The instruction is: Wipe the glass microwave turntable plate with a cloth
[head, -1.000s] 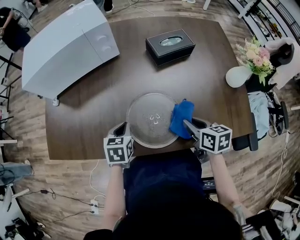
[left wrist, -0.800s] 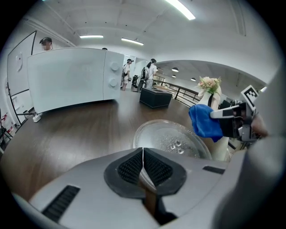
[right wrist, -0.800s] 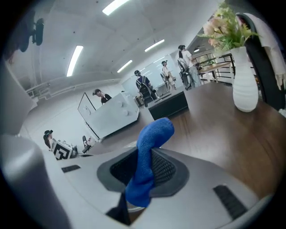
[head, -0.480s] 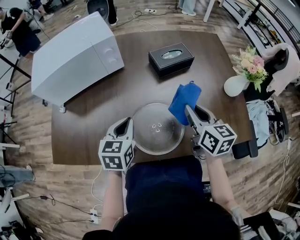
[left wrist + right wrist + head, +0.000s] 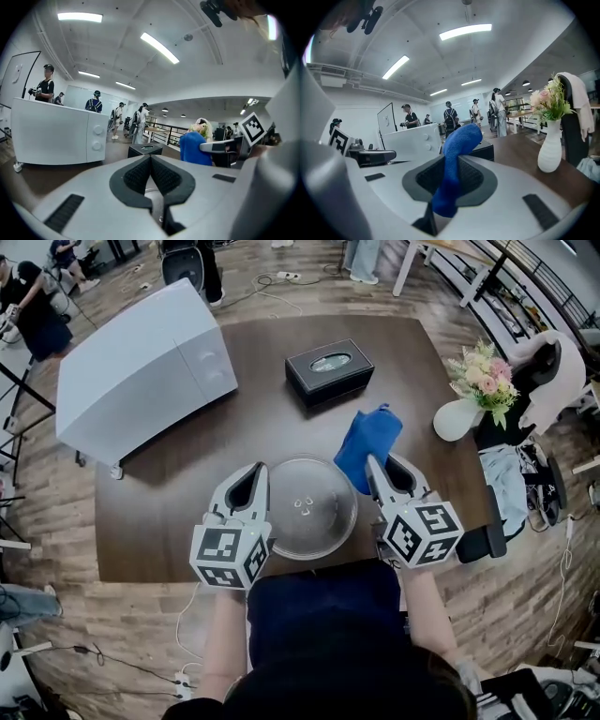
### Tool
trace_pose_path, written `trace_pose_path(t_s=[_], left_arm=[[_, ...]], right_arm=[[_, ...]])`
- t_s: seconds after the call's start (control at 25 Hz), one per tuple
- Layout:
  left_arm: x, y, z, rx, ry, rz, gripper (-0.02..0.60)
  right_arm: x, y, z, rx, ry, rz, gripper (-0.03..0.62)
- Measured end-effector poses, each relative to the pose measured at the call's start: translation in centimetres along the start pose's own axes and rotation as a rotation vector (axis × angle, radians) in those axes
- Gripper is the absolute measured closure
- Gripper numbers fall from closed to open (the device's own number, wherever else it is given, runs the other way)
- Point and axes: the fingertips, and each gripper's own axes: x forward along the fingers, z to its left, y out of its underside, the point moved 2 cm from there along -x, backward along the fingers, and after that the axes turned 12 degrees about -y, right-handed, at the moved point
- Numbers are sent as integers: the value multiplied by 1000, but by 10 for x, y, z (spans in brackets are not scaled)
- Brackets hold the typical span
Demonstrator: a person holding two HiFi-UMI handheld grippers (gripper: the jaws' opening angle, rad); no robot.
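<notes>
Head view, entries listed from the tools outward.

1. left gripper (image 5: 258,472): jaws pressed together with nothing between them. It is held over the near part of the table (image 5: 178,493), just left of the plate.
2. right gripper (image 5: 372,468): jaws clamped on the blue cloth (image 5: 368,444). It is held just right of the plate.
3. glass turntable plate (image 5: 305,505): round and clear, lying flat on the table between the two grippers, close to the table's near edge.
4. blue cloth: bunched and sticking out past the right gripper's tips. In this view its lower fold overlaps the plate's far right rim, and contact cannot be told. In the right gripper view it rises from between the pads as a thick roll.
5. black tissue box (image 5: 328,365): on the table beyond the plate, ahead of both grippers.
6. white microwave (image 5: 141,371): ahead and left of the left gripper, at the table's far left corner.
7. white vase (image 5: 457,418) with flowers (image 5: 483,371): ahead and right of the right gripper, at the table's right edge.
</notes>
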Motion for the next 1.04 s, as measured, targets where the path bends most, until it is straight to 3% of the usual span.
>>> trace_pose_path(t_s=[0.2, 1.04], left_arm=[[1, 10, -1, -8, -6, 29, 577], [6, 24, 4, -1, -26, 79, 577]], right_arm=[[-4, 8, -2, -27, 35, 40, 536], [2, 24, -3, 4, 13, 90, 536]])
